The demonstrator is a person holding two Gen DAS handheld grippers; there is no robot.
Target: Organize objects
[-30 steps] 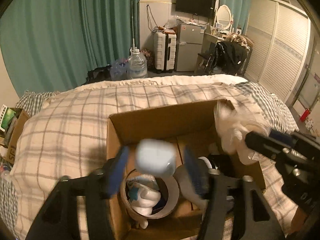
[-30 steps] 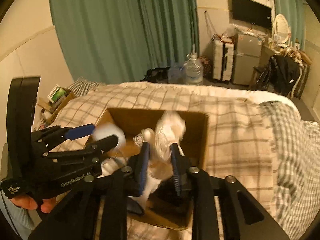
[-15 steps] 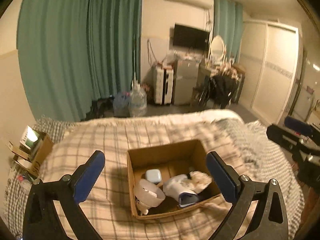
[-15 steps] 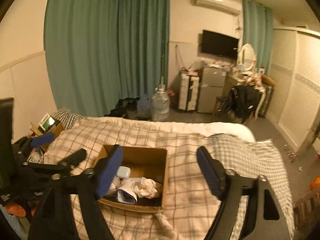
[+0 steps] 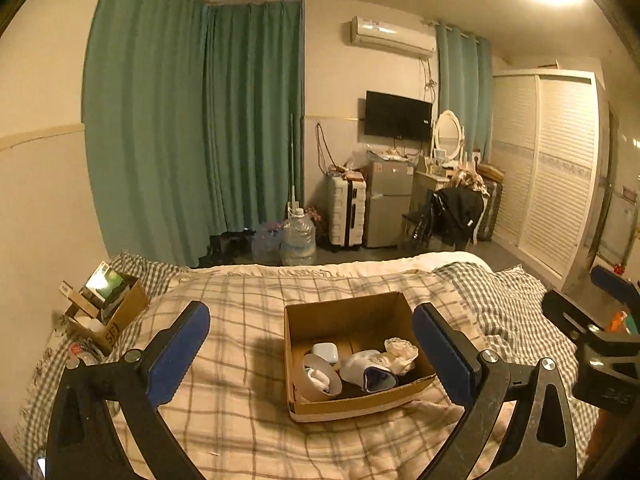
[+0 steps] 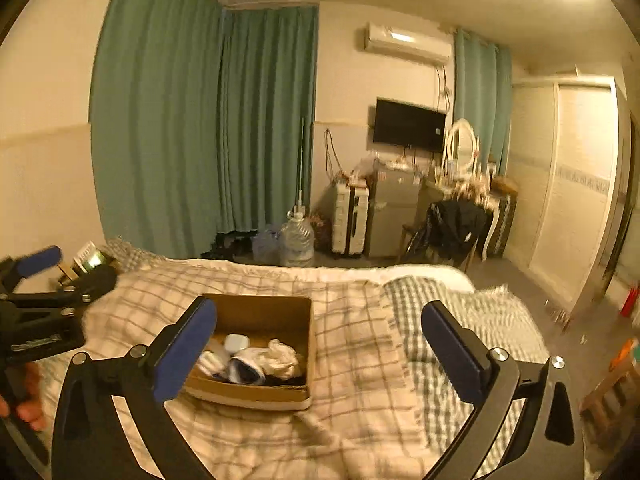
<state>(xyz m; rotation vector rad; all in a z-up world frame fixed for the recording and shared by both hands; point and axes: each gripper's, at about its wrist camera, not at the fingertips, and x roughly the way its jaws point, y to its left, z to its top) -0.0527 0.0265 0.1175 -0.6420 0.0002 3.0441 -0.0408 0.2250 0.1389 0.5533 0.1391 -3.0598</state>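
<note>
An open cardboard box (image 5: 360, 404) sits on the plaid blanket (image 5: 232, 380) of a bed. Inside lie a pale blue case (image 5: 325, 352), a beige ring (image 5: 318, 376) with white things in it, a white and navy roll (image 5: 368, 372) and a crumpled white wad (image 5: 400, 354). My left gripper (image 5: 310, 314) hovers open, above and back from the box, nothing between its pads. My right gripper (image 6: 320, 309) is also raised; its jaws are opening and hold nothing. The box (image 6: 260, 314) lies below its left finger.
A smaller carton of books (image 5: 108, 312) stands at the bed's left edge. Beyond the bed are water jugs (image 5: 298, 236), a white suitcase (image 5: 346, 212), a small fridge (image 5: 390, 204) and a chair draped in black (image 5: 456, 212). A hand (image 6: 24, 400) grips the left tool.
Both grippers let go, the left of the pale blue case and the right of the white wad, which now lie in the box. Both opened wide and pulled up and back.
</note>
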